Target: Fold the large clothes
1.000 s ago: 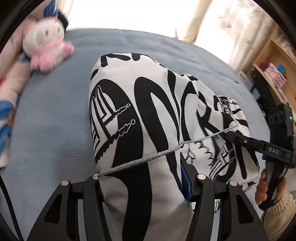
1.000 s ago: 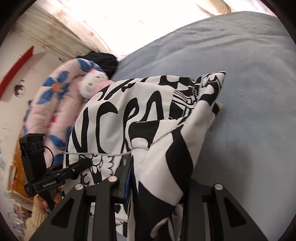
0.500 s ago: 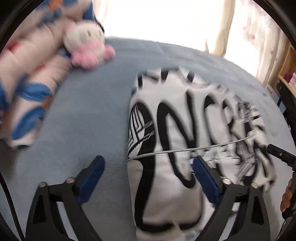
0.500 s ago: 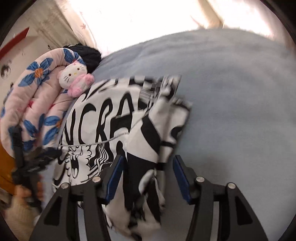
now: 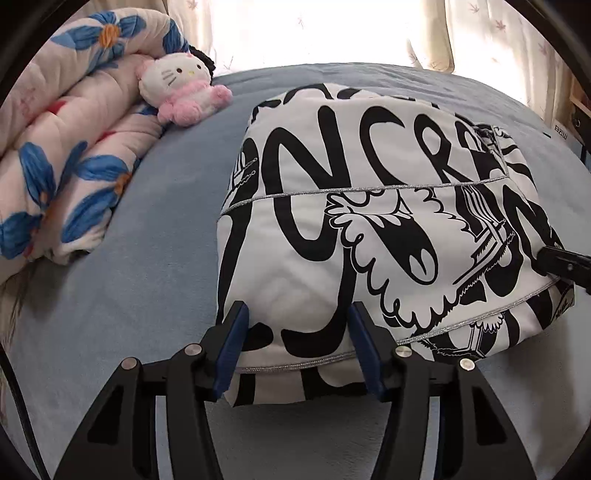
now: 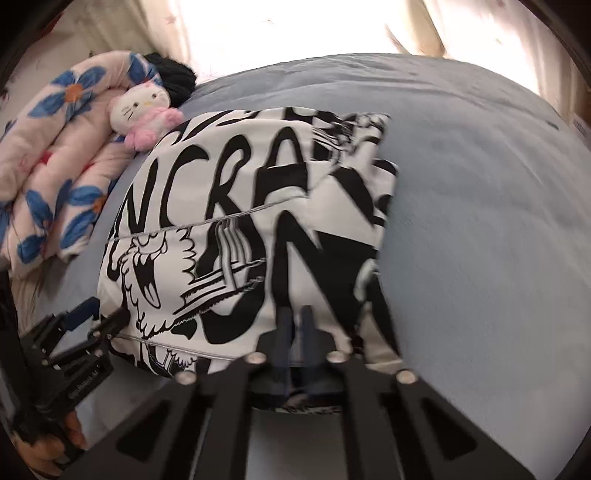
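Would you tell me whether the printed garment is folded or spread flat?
Folded: the garment lies on the bed with stacked layers showing along its near edge.

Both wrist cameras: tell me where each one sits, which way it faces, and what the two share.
Left wrist: sits on the left gripper, angled down over the near edge of the folded black-and-white garment on the blue bed; own jaws parted astride the garment's near edge, having just closed in, with the right gripper's tip at the frame's right edge.
Right wrist: sits on the right gripper, angled down at the garment's near right part; own jaws shut, with the left gripper and a hand at lower left.
Shared: garment, bed, plush cat, floral quilt, curtained window.
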Motion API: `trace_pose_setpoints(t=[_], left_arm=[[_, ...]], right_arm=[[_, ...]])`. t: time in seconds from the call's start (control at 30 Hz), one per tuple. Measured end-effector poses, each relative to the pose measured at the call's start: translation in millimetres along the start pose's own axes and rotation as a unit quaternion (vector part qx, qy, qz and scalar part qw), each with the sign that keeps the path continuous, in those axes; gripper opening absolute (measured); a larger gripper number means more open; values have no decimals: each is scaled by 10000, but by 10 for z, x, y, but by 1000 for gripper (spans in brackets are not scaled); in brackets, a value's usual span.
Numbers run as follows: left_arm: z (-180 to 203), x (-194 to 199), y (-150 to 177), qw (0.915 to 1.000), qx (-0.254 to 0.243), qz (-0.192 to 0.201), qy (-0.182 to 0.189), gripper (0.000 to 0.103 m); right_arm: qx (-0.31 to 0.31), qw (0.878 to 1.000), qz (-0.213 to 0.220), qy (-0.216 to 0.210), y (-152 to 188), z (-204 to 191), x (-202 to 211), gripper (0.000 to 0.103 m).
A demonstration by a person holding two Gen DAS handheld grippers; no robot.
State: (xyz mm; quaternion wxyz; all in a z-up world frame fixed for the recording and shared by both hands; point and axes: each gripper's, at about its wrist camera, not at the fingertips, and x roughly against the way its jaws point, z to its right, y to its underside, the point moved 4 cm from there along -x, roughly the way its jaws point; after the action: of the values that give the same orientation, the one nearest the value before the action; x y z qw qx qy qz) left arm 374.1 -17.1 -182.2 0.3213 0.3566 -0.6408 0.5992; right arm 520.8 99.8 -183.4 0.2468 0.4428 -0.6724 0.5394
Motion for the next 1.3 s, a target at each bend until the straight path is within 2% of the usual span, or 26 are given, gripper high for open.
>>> trace_pose_setpoints(t=[0.13, 0.27, 0.4, 0.57, 0.63, 0.73, 0.77, 0.87, 0.97, 1.07, 1.13, 1.23, 1.3], left_arm=[[65, 232, 73, 9998, 55, -97, 189, 55], [202, 704, 155, 9996, -61, 97, 242, 57], [294, 1244, 204, 9993, -44, 236, 273, 77], [419, 2065, 325, 9983, -113, 452, 345, 77], [466, 2359, 376, 9975, -115, 478, 510, 77], [561, 2839, 498, 9950, -89, 396, 910, 77], [583, 2969, 534, 9944, -75, 361, 994, 77], [671, 3386, 673, 9932, -50, 357, 1106, 77], [806, 3754, 878, 9949, -208, 498, 849, 79], [916, 3982, 1081, 9957, -271, 596, 651, 81], [986, 4102, 1227, 9954, -212, 627, 687, 81], [1066, 4206, 1424, 9947, -86, 613, 817, 81], [1118, 4252, 1541, 9944, -7, 617, 861, 81]], right_arm=[[-27, 9999, 23, -154, 42, 25, 285, 6], [-14, 9997, -44, -256, 207, 3, 657, 6], [66, 9994, -40, -325, 388, -77, 1100, 6], [193, 9990, 80, -386, 621, -174, 1853, 6], [269, 9989, 172, -335, 709, -207, 2134, 12], [399, 9985, 333, -189, 876, -235, 2610, 35], [442, 9980, 399, -189, 937, -250, 2782, 39], [527, 9968, 584, -163, 1122, -265, 3219, 39], [523, 9962, 671, -182, 1300, -239, 3518, 39], [522, 9958, 705, -255, 1555, -202, 3782, 39], [533, 9959, 685, -243, 1713, -181, 3902, 39], [520, 9959, 585, -447, 1964, -149, 4082, 39], [639, 9950, 707, -304, 2087, -132, 4224, 39]])
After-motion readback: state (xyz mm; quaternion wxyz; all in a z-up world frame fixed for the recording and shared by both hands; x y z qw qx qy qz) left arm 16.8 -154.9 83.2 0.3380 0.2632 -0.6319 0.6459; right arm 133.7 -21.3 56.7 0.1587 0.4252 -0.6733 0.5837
